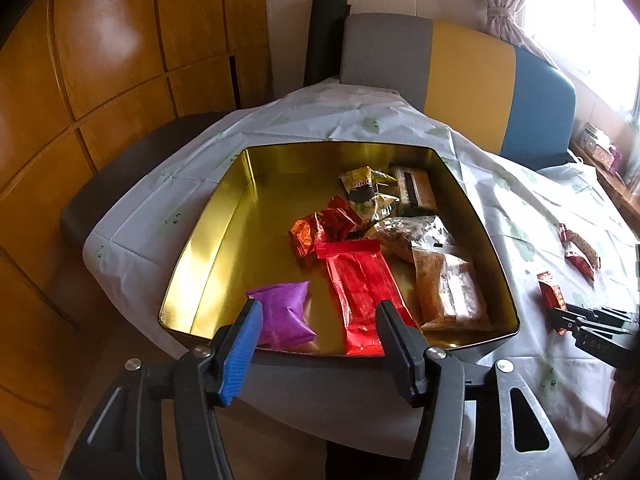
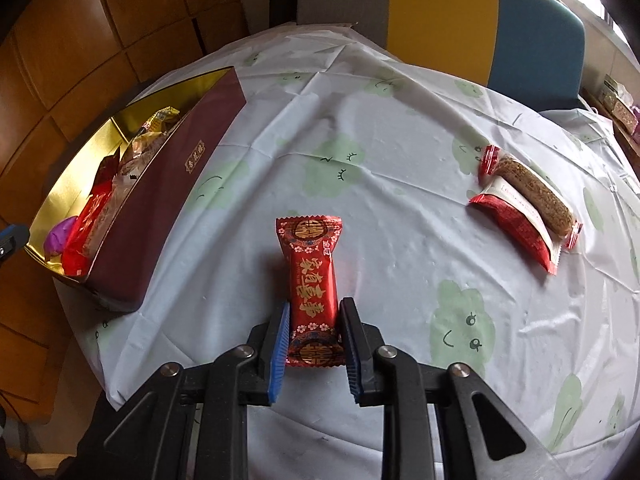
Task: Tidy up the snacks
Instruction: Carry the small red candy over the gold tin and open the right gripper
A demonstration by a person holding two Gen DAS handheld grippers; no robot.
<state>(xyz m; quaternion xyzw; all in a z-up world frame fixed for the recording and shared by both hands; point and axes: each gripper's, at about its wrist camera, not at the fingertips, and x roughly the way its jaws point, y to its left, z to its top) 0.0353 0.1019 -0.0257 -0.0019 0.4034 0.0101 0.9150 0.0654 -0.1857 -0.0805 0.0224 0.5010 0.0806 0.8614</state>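
The left wrist view looks steeply down along its own fingers, from close above the near rim of the gold-lined tin point(image 1: 208, 236), which fills mid-frame. The right wrist view looks down, close over the tablecloth point(image 2: 400, 152), with that tin point(image 2: 168, 200) at its left edge. Both share the tin, the cloth, the tricolour chair back point(image 1: 468, 64) point(image 2: 440, 8) at top, and the wood panelling point(image 1: 80, 60) upper left.

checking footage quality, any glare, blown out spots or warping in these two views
Left wrist view: the window is blown out white, the gold tin wall mirrors the light, and the fisheye bows the cabinets. Right wrist view: even light, dark corners, the tablecloth bulges, and the red snack is sharp.
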